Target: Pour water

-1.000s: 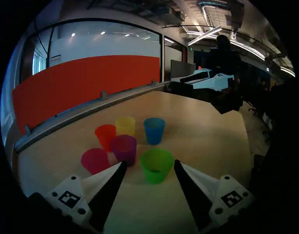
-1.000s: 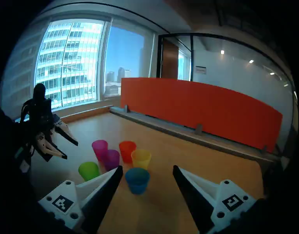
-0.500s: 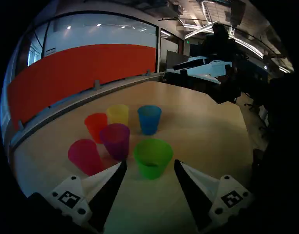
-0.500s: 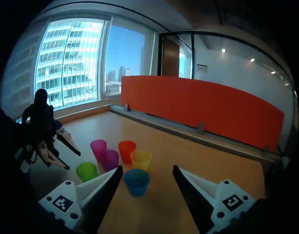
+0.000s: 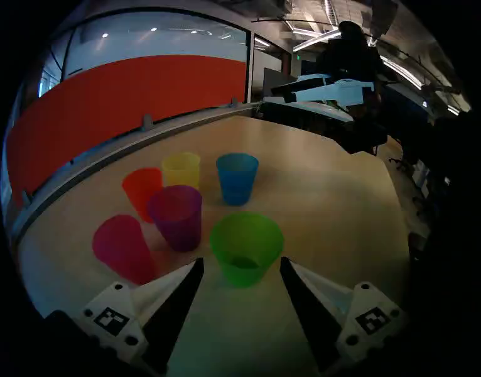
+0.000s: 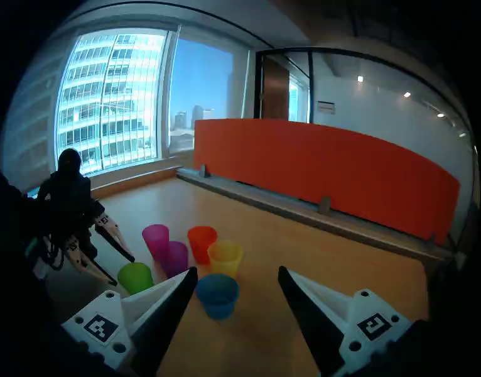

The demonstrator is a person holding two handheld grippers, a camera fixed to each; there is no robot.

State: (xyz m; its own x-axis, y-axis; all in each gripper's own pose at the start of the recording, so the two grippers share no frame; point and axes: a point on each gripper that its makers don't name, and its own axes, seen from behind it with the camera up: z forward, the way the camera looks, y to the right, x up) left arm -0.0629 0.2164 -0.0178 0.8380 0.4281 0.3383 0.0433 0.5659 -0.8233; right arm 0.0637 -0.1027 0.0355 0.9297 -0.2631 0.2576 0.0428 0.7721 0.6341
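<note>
Several coloured plastic cups stand together on a wooden table (image 5: 328,201). In the left gripper view, the green cup (image 5: 247,247) is nearest, just ahead of my open left gripper (image 5: 240,267), partly between the fingertips without touching them. Behind it stand the purple cup (image 5: 176,217), pink cup (image 5: 122,247), orange cup (image 5: 141,190), yellow cup (image 5: 181,169) and blue cup (image 5: 237,178). In the right gripper view, the blue cup (image 6: 216,296) sits just ahead of my open right gripper (image 6: 237,276). The left gripper (image 6: 105,248) appears there beside the green cup (image 6: 135,277).
A red partition (image 6: 328,169) with a metal rail runs along the table's far edge. Large windows (image 6: 115,100) lie beyond the table. The right gripper (image 5: 322,94) hangs above the table's far side in the left gripper view. Bare table (image 6: 291,251) spreads to the right of the cups.
My left gripper has moved closer to the green cup, which now looms larger between the fingers. The right gripper has barely shifted; the blue cup has slid slightly lower in its view.
</note>
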